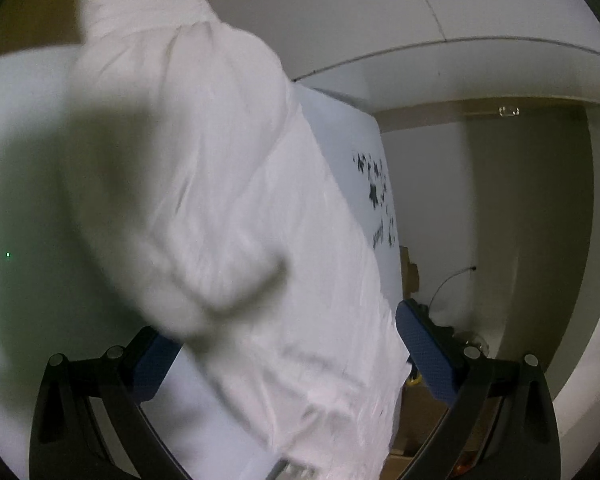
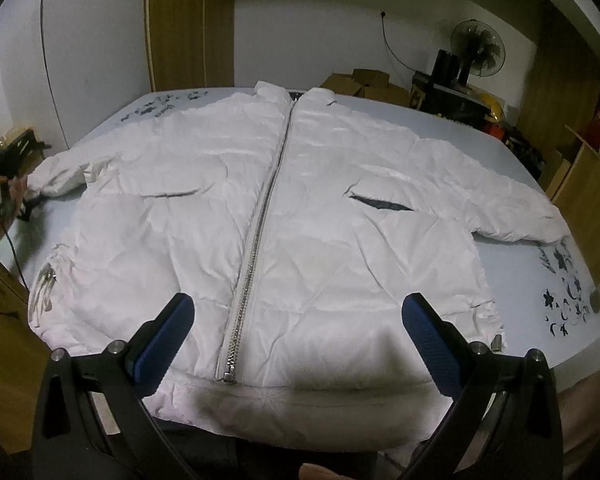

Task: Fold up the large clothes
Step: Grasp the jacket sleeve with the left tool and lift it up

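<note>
A large white puffer jacket (image 2: 292, 208) lies flat, front up and zipped, on a pale table (image 2: 480, 136), both sleeves spread out. My right gripper (image 2: 296, 312) is open and hovers above the hem near the zipper's bottom end (image 2: 230, 376). My left gripper shows in the right wrist view (image 2: 8, 168) at the end of the jacket's left-hand sleeve. In the left wrist view the left gripper (image 1: 284, 328) is open with that sleeve (image 1: 220, 184) lying between its blue pads (image 1: 424, 344), blurred and close to the lens.
The table has dark floral prints (image 2: 560, 292) near its corners. Cardboard boxes (image 2: 364, 84), a standing fan (image 2: 476, 48) and clutter stand beyond the far edge. A wooden cabinet (image 2: 588, 196) stands on the right. A wooden door (image 2: 188, 20) is at the back.
</note>
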A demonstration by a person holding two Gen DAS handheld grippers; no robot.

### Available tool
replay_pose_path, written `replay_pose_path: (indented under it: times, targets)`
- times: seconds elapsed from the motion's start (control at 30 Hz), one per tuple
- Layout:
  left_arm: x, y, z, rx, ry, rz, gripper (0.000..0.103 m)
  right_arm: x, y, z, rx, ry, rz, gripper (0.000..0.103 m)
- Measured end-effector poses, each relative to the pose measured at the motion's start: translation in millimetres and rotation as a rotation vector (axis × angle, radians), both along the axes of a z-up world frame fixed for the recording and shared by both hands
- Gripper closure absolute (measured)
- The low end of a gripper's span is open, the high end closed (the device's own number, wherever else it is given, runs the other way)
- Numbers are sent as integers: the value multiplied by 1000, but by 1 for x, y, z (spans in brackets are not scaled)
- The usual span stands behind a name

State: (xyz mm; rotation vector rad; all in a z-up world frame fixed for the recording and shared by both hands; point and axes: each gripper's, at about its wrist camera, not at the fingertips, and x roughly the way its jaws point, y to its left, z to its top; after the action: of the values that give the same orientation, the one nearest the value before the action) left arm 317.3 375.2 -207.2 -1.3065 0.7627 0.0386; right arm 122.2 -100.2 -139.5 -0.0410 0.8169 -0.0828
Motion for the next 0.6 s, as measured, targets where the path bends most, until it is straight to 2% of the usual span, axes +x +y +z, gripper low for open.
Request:
replay_pose_path:
  times: [0.2, 0.27, 0.3, 0.33, 0.4, 0.47, 0.6]
  targets:
    - [45, 19, 0, 35, -9, 1, 4, 7, -4, -8, 2, 24, -17, 0]
    - [53, 23, -3, 51, 2, -4, 19, 9, -5, -11, 3, 33, -21, 0]
    - [56, 24, -6, 61, 16, -11, 39, 10, -6, -12, 4, 36, -23, 0]
    - [61, 26, -9, 78, 44, -14, 64, 11, -7, -13, 6, 38, -24, 0]
    - [65, 34, -18, 100, 97, -10, 92, 13, -9, -15, 9, 45, -30, 0]
    - [69, 40, -24, 77, 74, -16, 92, 15, -12, -18, 16, 51, -35, 0]
    - [67, 40, -14, 150, 27, -8, 94, 18, -16, -22, 29, 63, -43, 0]
